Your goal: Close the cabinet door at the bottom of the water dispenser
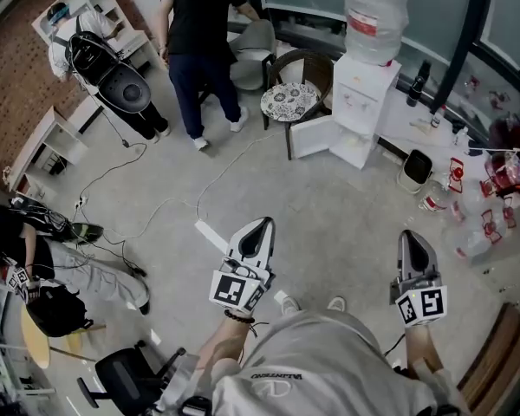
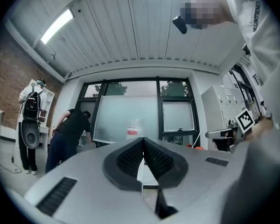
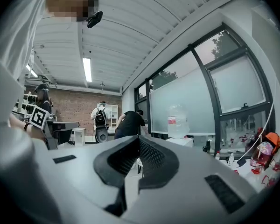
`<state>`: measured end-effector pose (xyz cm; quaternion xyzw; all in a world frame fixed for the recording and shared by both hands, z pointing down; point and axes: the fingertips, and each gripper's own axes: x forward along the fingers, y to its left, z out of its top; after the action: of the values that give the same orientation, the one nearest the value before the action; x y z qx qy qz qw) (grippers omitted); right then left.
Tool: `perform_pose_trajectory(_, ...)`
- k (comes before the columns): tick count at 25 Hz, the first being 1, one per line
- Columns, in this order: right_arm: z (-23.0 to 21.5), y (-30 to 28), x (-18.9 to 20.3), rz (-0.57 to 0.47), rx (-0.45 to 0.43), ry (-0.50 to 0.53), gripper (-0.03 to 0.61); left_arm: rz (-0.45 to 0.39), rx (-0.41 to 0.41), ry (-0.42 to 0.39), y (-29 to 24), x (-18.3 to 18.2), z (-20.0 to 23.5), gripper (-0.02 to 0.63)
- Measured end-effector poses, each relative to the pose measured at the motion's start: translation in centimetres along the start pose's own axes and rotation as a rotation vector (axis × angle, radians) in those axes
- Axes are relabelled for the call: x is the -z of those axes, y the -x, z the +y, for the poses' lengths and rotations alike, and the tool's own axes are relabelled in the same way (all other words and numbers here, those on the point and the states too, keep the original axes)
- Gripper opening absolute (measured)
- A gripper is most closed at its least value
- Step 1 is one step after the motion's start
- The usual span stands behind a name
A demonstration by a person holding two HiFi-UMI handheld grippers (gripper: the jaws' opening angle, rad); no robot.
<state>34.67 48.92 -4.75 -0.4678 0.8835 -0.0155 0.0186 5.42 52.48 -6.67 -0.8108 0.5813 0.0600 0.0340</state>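
Note:
The white water dispenser (image 1: pixel 364 102) stands at the far side of the room with a large bottle (image 1: pixel 374 7) on top. Its bottom cabinet door (image 1: pixel 310 137) hangs open, swung out to the left. My left gripper (image 1: pixel 263 227) and right gripper (image 1: pixel 412 238) are held side by side over the floor, well short of the dispenser, both shut with nothing between the jaws. In the left gripper view the shut jaws meet at the left gripper (image 2: pixel 143 143), and the bottle (image 2: pixel 134 129) shows far ahead. In the right gripper view the right gripper (image 3: pixel 139 142) is shut, with the bottle (image 3: pixel 176 120) ahead.
A chair with a patterned cushion (image 1: pixel 290 100) stands just left of the open door. A person in black (image 1: pixel 199 33) bends beside it. Cables (image 1: pixel 156 206) trail over the floor. A small white bin (image 1: pixel 414 170) and several bottles (image 1: pixel 468 232) lie to the right.

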Motion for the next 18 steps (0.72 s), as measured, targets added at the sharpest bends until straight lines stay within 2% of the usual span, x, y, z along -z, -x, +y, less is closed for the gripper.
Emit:
perform_pose_trajectory(10, 1.1, -0.4, -0.2, -0.01, -0.002, -0.016, 0.017, -0.01, 0.006, 0.016, 0.5, 0.1, 0.7, 0.008)
perform_pose_trajectory(18, 4.5, -2.1, -0.2, 0.017, 0.011, -0.015, 0.017, 0.011, 0.009, 0.042, 2.4, 0.3, 4.2, 0.008)
